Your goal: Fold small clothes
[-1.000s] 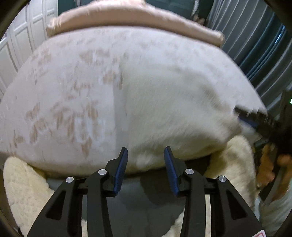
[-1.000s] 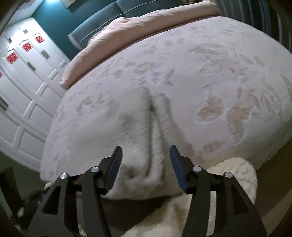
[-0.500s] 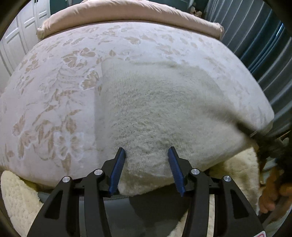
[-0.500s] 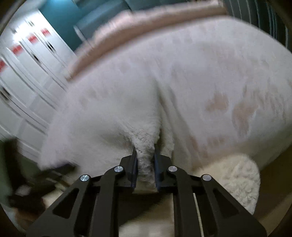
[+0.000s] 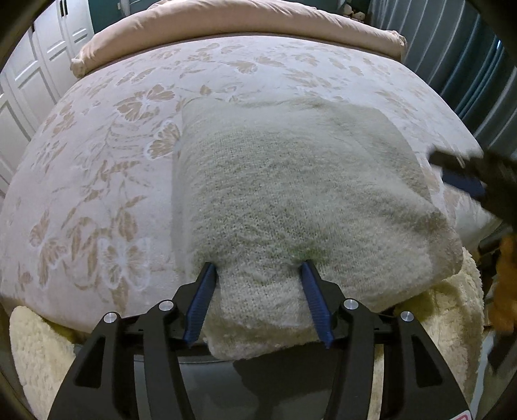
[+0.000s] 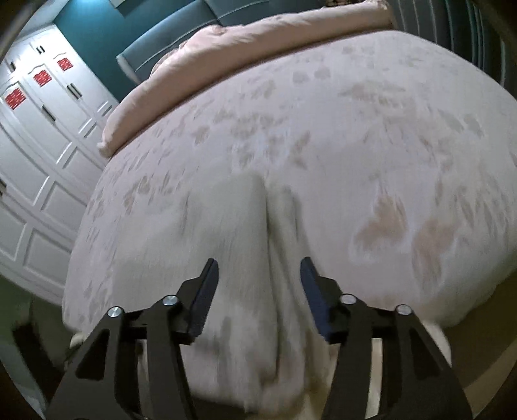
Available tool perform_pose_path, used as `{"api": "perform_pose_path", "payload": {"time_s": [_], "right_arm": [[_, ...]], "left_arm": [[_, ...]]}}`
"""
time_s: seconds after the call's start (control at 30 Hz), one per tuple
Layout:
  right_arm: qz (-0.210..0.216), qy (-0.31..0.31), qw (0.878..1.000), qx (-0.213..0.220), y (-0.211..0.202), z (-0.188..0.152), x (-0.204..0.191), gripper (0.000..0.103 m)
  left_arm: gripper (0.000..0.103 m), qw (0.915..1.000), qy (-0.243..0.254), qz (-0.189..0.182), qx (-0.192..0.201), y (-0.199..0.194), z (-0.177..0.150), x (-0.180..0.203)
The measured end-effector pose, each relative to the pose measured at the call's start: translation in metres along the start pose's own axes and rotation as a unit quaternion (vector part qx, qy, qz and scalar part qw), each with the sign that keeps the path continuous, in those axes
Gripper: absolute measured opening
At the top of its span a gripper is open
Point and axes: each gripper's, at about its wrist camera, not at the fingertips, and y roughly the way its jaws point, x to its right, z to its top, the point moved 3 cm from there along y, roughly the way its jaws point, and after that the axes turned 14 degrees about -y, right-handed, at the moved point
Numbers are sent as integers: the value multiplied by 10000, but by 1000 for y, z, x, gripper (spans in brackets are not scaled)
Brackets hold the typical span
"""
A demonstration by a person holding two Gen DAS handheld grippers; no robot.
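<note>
Lying folded on a floral bedspread (image 5: 97,168), a cream knitted garment (image 5: 290,181) has its near edge hanging over the bed's rim between the opening jaws of the left gripper (image 5: 258,274), whose blue pads flank the knit without clearly pinching it. The right gripper (image 6: 258,268), jaws also opening, straddles a ridge of the same cloth (image 6: 252,226). Red labels (image 6: 14,97) on white wardrobe doors, far left of it, are too blurred to read.

I see a floral bedspread (image 5: 106,181) under a pink duvet (image 5: 226,22), white wardrobe doors (image 6: 42,135) with red stickers, and a fluffy cream rug (image 5: 35,352) below.
</note>
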Motion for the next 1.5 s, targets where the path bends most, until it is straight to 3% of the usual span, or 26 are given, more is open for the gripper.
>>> {"api": "perform_pose_path", "payload": {"time_s": [0.13, 0.23, 0.33, 0.4, 0.47, 0.53, 0.67, 0.77, 0.8, 0.87, 1.03, 1.1, 1.13, 1.17, 1.37, 1.47, 1.5], "right_arm": [[3, -296, 9989, -355, 42, 17, -10, 53], [-138, -778, 9963, -335, 51, 29, -27, 9], [65, -721, 9965, 415, 10, 46, -32, 9], [-9, -649, 9962, 574, 4, 50, -25, 8], [-155, -550, 9982, 182, 29, 41, -12, 9], [-240, -435, 9969, -609, 77, 17, 6, 9], [114, 36, 9997, -229, 43, 21, 11, 14], [121, -42, 9999, -66, 6, 12, 7, 18], [158, -46, 9998, -74, -3, 6, 6, 23], [260, 13, 9995, -162, -16, -13, 5, 42], [439, 17, 9969, -655, -16, -67, -10, 42], [288, -80, 9961, -825, -5, -77, -15, 38], [174, -177, 9960, -856, -3, -78, -18, 23], [219, -224, 9963, -805, -4, -75, -22, 14], [251, -351, 9990, 145, -58, -48, -31, 7], [-79, -472, 9987, -193, -42, -57, -23, 7], [-251, -398, 9964, -710, -15, -73, -13, 8]], "left_arm": [[54, 10000, -63, 19, -41, 0, 1, 0], [54, 9999, -117, 37, -72, 0, 2, -1], [54, 9998, -160, 31, -82, 0, 3, -1], [55, 9998, -168, 1, -45, 0, 4, 0], [56, 9999, -148, 59, -58, 2, 3, 1], [57, 9999, -69, 97, -35, 3, 2, 4], [57, 9998, -13, 185, -29, 5, 2, 6], [58, 9998, -121, 141, -58, 5, 4, 3], [58, 9998, -118, 153, -61, 5, 4, 3], [58, 9997, -92, 194, -63, 5, 4, 4], [59, 9996, -118, 248, -14, 6, 2, 6], [59, 9995, -112, 287, -16, 6, 2, 7], [59, 9995, -109, 297, -18, 6, 2, 7], [59, 9995, -114, 301, -24, 5, 2, 7], [60, 9994, -207, 287, -34, 4, 3, 5], [62, 9993, -198, 323, -11, 4, 2, 5], [63, 9992, -197, 344, -17, 5, 1, 5]]}}
